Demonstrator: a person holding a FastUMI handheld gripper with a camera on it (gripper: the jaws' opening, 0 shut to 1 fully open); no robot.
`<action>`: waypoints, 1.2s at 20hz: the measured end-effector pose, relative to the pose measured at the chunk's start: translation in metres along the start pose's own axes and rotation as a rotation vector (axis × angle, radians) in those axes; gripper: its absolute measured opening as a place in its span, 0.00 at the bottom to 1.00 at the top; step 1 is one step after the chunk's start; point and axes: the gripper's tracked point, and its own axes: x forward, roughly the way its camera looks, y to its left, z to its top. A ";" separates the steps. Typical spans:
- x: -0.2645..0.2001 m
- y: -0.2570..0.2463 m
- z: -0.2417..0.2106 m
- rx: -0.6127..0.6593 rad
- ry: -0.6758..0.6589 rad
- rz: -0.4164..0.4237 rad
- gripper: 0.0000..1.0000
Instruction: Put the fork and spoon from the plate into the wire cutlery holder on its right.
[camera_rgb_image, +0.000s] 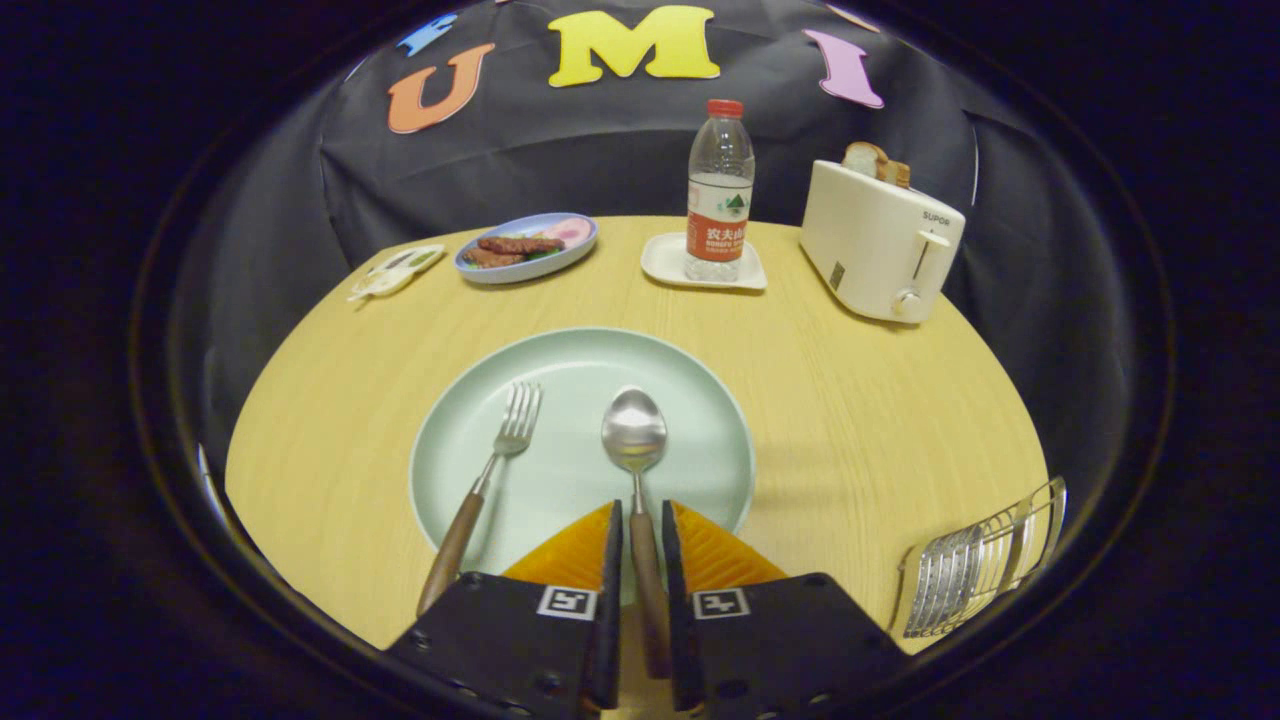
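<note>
Round wooden table (850, 400), pale green plate (570, 360) just ahead, wire cutlery holder (985, 565) off to its right; fork (480, 490) lies left, spoon (640, 500) runs lengthwise, handle between gripper (641, 530) fingers, narrowly spread, seemingly not yet clamping.

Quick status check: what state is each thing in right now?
Gripper: jaws close around the spoon handle; contact unclear.
Wooden-handled metal spoon: lying on the plate, handle between the jaws.
Wooden-handled metal fork: lying on the plate, untouched.
Pale green round plate: holds both utensils.
Wire cutlery holder: no cutlery seen inside.
</note>
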 end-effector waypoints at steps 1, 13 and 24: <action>-0.001 0.004 0.000 0.009 -0.002 0.012 0.14; -0.054 0.004 -0.001 0.020 0.024 0.040 0.01; -0.141 -0.110 0.004 0.082 -0.016 -0.001 0.01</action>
